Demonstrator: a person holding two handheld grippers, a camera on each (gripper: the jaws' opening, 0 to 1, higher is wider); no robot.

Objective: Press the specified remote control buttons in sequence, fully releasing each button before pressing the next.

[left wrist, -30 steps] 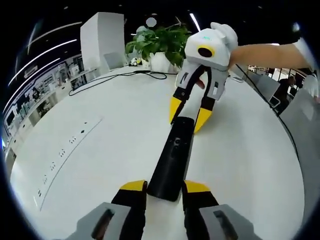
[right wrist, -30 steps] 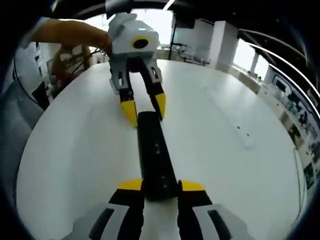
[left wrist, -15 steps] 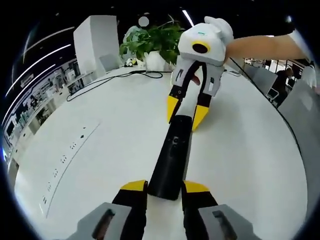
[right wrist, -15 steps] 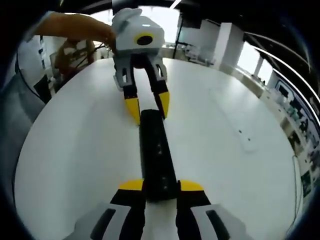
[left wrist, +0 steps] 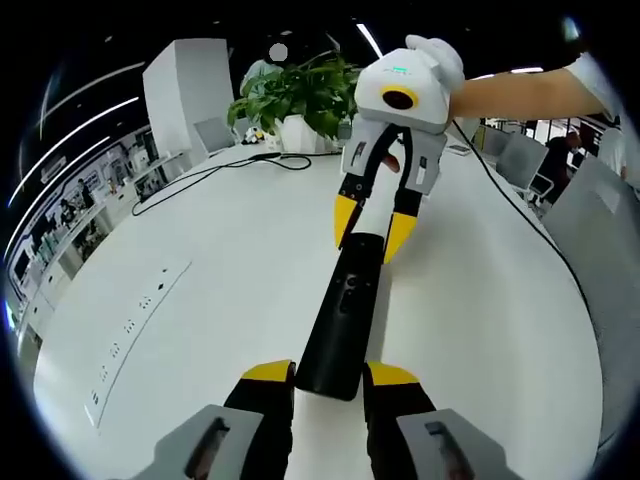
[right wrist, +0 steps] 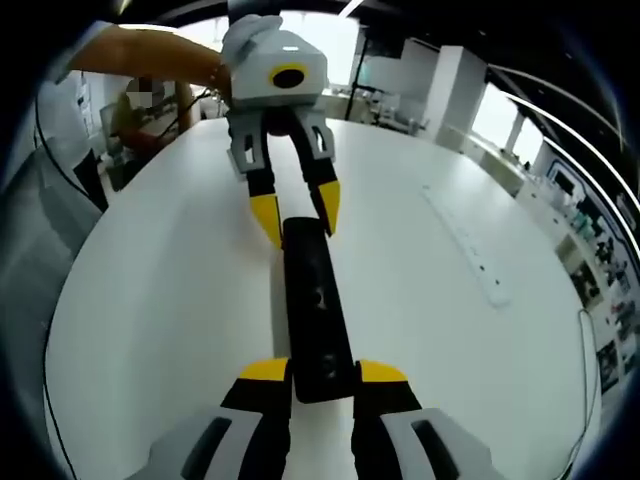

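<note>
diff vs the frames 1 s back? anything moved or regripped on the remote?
No regrip. Both views have shifted a little, which is hand and camera motion. The black remote still lies flat on the white table, with the left gripper clamped on one end and the right gripper on the other. No button press can be seen.

Large white round table (left wrist: 200, 260) under ceiling strip lights (left wrist: 372, 38), potted green plant (left wrist: 295, 95) at 12 o'clock in the left gripper view, black cable (left wrist: 215, 168) trailing at 11, white pillar (left wrist: 185, 95) behind, bright windows (right wrist: 500, 115) at 2 in the right gripper view
</note>
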